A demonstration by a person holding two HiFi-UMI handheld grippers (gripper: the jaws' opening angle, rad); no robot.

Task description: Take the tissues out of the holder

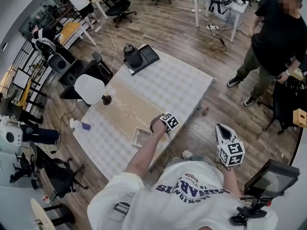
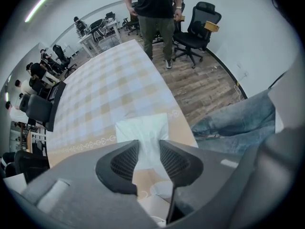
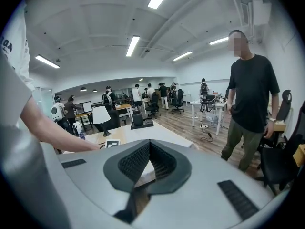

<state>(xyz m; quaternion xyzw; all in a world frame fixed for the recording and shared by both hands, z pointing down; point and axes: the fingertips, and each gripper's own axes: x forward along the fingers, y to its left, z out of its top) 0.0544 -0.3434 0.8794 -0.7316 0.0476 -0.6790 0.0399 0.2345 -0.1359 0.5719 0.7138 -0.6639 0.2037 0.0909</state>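
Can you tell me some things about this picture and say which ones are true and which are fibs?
A white tissue sits between the left tongs. True.
The right tongs hold a tissue too. False: they are shut on nothing.
A lamp with a white shade stands on the table. True.
The person in black is sitting down. False: that person stands on the wooden floor.

table (image 1: 182, 87) mid open; lamp (image 1: 90, 89) & black appliance (image 1: 139, 57) far left, holder (image 1: 141, 137) near edge.
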